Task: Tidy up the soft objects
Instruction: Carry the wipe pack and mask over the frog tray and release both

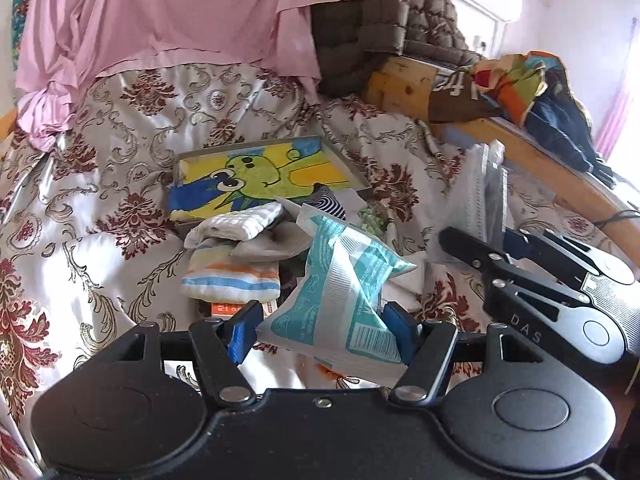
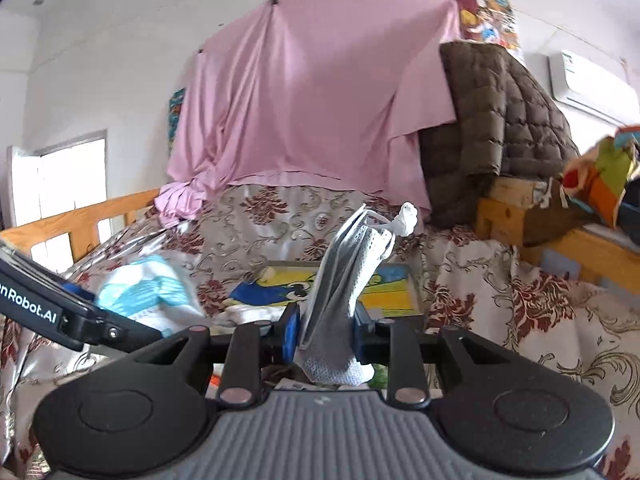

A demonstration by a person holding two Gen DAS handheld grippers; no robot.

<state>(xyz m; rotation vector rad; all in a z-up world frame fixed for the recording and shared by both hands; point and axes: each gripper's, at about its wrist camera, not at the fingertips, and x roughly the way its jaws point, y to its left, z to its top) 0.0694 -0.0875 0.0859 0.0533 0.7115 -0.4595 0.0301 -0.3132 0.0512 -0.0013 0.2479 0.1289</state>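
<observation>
Now the left gripper [image 1: 322, 330] is clenched on a teal and white soft packet [image 1: 344, 284], its blue pads pressing the lower part of the packet from both sides, and the packet is lifted above the bed cover [image 1: 100, 184], which has a pattern of dark red flowers. Beside it the right gripper [image 2: 326, 334] grasps a grey and white mesh cloth pack [image 2: 348, 276] that stands up between its pads, with a white cord end at its top. In the left wrist view this same pack shows to the right of the packet, held by the other black tool. Under the packet, near the middle of the bed, lies a small heap: a folded white sock [image 1: 236, 226], a striped cloth [image 1: 232, 278] with orange and blue bands, a dark striped piece [image 1: 330, 204] and an orange box edge [image 1: 228, 310] partly hidden by the left pad. Just behind the heap lies a framed drawing [image 1: 264, 176] in yellow, green and blue, its lower edge covered by the heap. At the far edge of the bed hangs a pink sheet [image 1: 168, 16], and beside it a brown quilted blanket [image 1: 396, 12] lies over a wooden rail [image 1: 532, 156]. On that rail, at the right edge, rests a colourful bundle of cloth [image 1: 528, 80].
</observation>
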